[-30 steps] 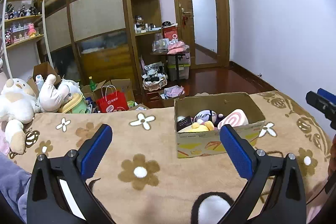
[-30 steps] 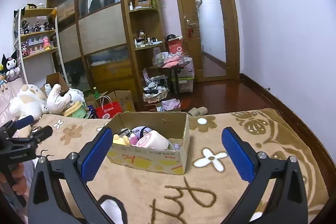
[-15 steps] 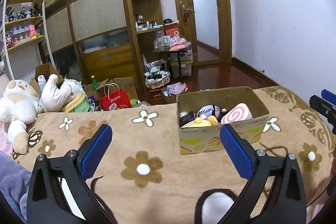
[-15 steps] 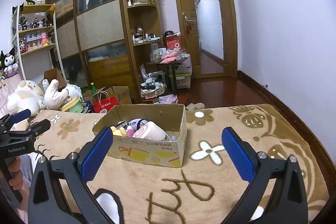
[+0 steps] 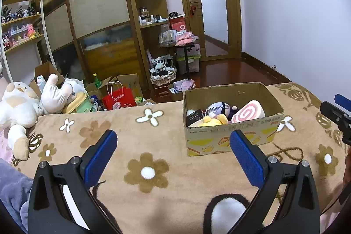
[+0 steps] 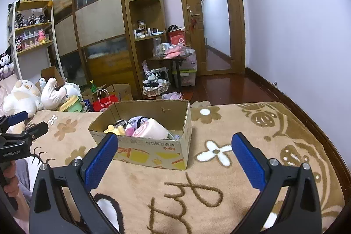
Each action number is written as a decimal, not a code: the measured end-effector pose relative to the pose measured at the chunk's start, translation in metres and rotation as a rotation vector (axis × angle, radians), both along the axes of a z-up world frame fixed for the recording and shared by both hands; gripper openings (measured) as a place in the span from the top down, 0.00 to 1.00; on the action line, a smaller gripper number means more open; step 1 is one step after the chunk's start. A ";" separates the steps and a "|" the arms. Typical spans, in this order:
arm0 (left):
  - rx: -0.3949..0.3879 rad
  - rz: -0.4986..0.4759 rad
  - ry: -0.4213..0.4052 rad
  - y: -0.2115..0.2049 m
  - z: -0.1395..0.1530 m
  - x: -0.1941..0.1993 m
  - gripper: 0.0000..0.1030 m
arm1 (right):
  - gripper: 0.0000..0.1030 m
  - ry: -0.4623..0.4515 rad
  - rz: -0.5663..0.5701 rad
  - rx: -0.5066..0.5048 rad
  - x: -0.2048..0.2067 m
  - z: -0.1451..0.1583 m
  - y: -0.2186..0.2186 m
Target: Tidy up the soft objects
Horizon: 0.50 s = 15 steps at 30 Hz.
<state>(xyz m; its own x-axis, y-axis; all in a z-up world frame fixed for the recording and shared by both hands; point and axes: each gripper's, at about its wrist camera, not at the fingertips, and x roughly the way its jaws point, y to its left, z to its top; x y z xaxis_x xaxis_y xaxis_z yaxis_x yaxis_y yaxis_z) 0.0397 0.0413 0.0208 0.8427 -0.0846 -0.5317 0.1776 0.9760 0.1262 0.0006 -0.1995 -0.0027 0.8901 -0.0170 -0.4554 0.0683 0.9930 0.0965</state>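
Cardboard box [image 5: 232, 137] sits on the tan flower-pattern blanket [image 5: 153, 146], already stuffed with soft toys: a pink swirl roll plush [image 5: 249, 112], a yellow plush [image 5: 210, 120] and a purple-haired doll [image 5: 218, 108]. The left gripper [image 5: 173, 155] and the right gripper [image 6: 174, 156] both hang wide open and empty, near the box. Big white plush bear [image 5: 16, 105] lies far left on the bed.

walls: pale lilac [image 5: 296, 14] | floor: dark wood [image 5: 228, 71] | door [image 6: 216, 21] upper centre | wardrobe [image 5: 98, 14] upper left
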 end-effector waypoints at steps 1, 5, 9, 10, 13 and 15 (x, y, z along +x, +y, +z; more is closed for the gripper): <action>0.002 0.002 0.001 0.000 0.000 0.000 0.02 | 0.00 0.001 0.000 -0.001 0.000 -0.001 -0.001; 0.003 0.008 0.000 0.001 -0.001 0.000 0.02 | 0.00 0.003 0.000 -0.005 0.000 -0.002 0.000; 0.000 0.010 -0.002 0.003 0.000 0.000 0.02 | 0.00 0.004 -0.001 -0.005 0.000 -0.001 0.001; 0.000 0.012 -0.002 0.003 0.000 0.000 0.02 | 0.00 0.004 0.000 -0.002 0.000 -0.001 0.001; 0.001 0.014 0.001 0.003 -0.001 -0.001 0.02 | 0.00 0.004 -0.001 0.008 0.000 -0.002 0.000; 0.002 0.016 0.004 0.003 -0.002 -0.001 0.02 | 0.00 0.005 -0.002 0.002 0.001 -0.003 0.000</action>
